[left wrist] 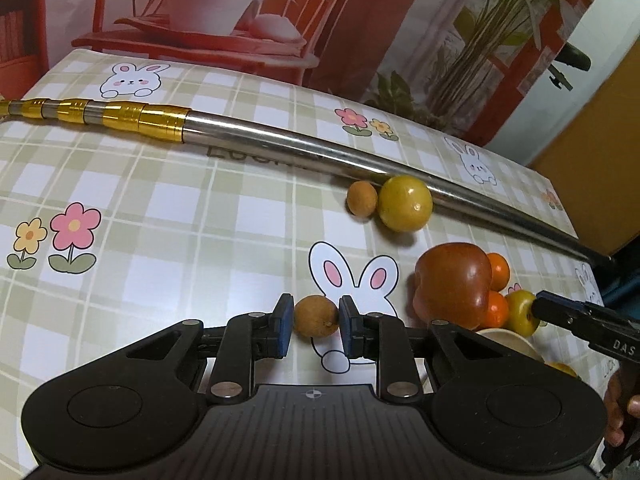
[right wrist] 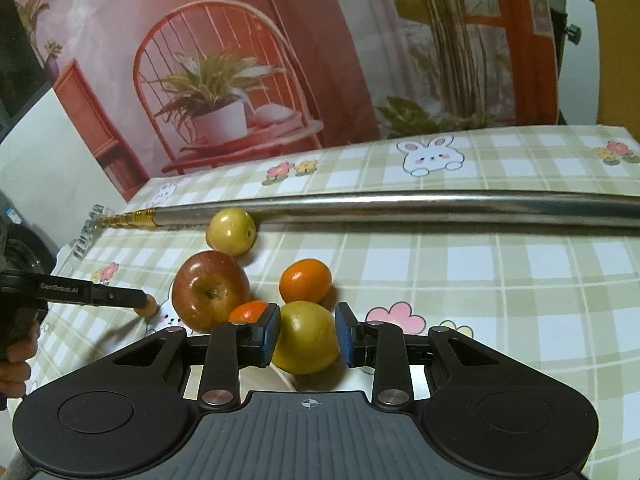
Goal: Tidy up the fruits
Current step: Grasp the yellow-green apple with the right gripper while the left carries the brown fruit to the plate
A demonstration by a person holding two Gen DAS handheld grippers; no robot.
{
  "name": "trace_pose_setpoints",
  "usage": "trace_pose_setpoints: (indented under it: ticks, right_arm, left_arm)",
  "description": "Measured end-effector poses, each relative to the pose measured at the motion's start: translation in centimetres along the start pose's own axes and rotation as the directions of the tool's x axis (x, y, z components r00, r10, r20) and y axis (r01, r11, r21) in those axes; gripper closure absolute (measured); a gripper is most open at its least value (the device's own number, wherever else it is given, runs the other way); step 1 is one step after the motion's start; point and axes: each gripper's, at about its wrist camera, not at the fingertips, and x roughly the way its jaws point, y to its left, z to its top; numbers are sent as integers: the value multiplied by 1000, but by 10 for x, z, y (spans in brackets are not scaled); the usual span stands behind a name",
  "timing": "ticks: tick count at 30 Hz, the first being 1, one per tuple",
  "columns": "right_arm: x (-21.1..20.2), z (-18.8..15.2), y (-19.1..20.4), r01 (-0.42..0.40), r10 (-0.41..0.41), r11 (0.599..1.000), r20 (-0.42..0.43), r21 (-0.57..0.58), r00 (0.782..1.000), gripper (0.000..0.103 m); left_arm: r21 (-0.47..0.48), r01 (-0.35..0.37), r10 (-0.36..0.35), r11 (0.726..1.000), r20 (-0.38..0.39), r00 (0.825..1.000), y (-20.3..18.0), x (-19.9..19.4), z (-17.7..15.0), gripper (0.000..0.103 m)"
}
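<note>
Far left, nothing sorted yet: only a metal pole [left wrist: 320, 156] across the checked tablecloth [left wrist: 160, 208], with a second small brown fruit [left wrist: 361, 197] and a yellow fruit [left wrist: 405, 203] loose against it. Centre, left gripper [left wrist: 315, 320] pinching a small brown longan-like fruit [left wrist: 315, 316] low over the cloth, seemingly mid-carry. Right, right gripper [right wrist: 307, 334] pressed against a yellow-green fruit [right wrist: 306, 338] over a pale dish rim [right wrist: 280, 378], beside the red apple [right wrist: 210, 290] and two oranges [right wrist: 306, 280]; most fruit apparently still ungathered.
</note>
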Motion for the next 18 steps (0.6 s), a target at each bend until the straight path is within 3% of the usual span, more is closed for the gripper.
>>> trace_pose_setpoints:
  ticks: [15, 18]
  right_arm:
    - [9, -1, -13, -39, 41, 996, -16, 78, 999, 67]
    - [11, -1, -18, -53, 55, 993, -15, 109, 998, 65]
  left_arm:
    - [103, -35, 36, 994, -8, 999, -21, 10, -6, 76]
    - [105, -14, 15, 994, -5, 1000, -22, 8, -9, 76]
